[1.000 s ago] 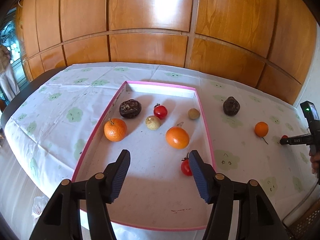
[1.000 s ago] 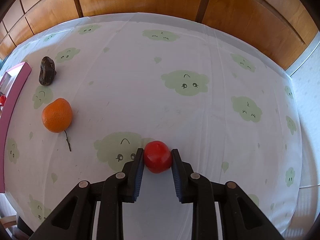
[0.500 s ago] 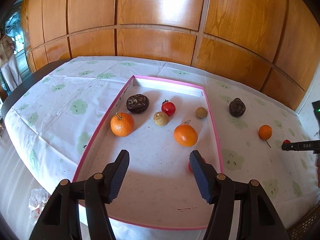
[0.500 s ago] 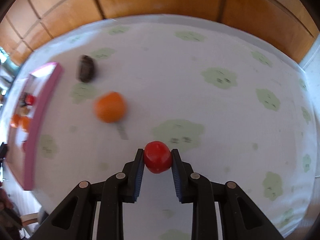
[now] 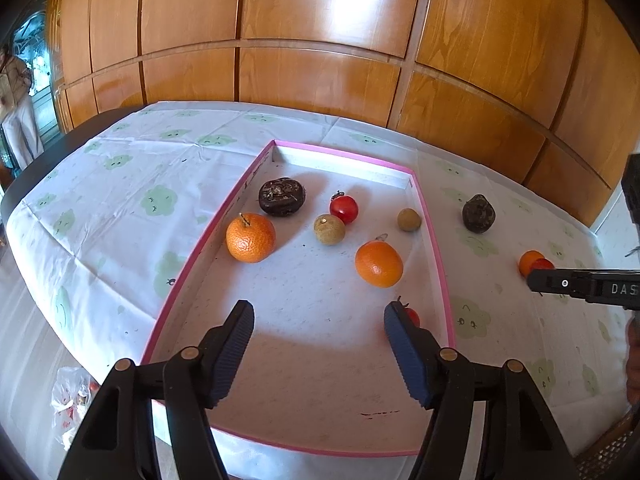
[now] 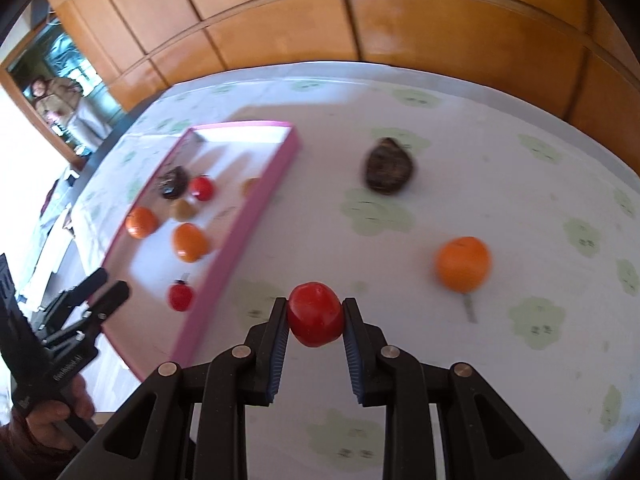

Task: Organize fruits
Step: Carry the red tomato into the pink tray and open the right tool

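Right tongs (image 6: 315, 322) pinch a red tomato (image 6: 315, 314), the pink-rimmed tray (image 6: 256, 204) ahead to their left. Left tongs (image 5: 319, 320) are spread wide over that tray.

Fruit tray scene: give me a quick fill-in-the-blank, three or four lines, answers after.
1. The right gripper is shut on a ____ tomato.
2. The left gripper hovers over the pink-rimmed tray with its jaws ____.
3. The number of oranges lying inside the tray is ____.
4. Outside the tray, on the tablecloth, lie a dark wrinkled fruit and one ____.

Answers: red; open; two; orange
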A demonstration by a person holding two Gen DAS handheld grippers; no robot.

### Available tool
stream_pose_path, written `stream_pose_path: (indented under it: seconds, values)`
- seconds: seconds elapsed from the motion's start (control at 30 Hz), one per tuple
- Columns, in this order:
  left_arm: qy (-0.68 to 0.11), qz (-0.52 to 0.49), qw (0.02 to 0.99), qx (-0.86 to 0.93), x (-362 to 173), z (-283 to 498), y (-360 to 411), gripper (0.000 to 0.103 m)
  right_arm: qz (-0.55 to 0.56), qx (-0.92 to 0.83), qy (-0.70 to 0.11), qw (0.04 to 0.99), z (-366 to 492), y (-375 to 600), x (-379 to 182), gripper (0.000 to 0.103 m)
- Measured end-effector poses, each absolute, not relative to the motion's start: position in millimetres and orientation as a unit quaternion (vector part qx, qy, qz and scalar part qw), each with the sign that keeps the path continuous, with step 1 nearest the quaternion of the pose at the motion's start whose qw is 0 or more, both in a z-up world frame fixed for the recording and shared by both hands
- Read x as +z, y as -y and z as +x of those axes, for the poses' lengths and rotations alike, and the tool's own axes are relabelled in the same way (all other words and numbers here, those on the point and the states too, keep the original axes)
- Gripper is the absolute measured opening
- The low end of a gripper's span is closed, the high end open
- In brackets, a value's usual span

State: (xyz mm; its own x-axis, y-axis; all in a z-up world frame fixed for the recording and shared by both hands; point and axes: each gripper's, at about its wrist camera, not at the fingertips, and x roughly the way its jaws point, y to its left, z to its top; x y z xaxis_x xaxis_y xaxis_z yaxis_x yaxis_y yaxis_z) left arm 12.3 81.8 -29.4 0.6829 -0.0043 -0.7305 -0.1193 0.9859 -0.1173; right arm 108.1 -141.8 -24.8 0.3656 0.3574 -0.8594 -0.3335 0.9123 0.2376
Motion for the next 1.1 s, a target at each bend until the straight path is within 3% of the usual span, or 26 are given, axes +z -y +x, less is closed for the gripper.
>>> stream_pose_path:
  seconds: [0.47,1.03,1.1]
  values:
    - [-0.386,-0.094,0.915,0.063,-25,8,-109,0.068,0.009,0.289,-0.472,0.833,92,72,-10,0.026]
    - [-0.373,-0.107,0.916,0.104,-22,-1,-145,0.068,-0.067,0.324,-0.504,0.798,100,-18,-47,0.027]
    - [-0.374,-0.107,0.916,0.102,-23,-1,-144,0.068,-0.063,0.321,-0.504,0.799,100,-16,-49,0.031]
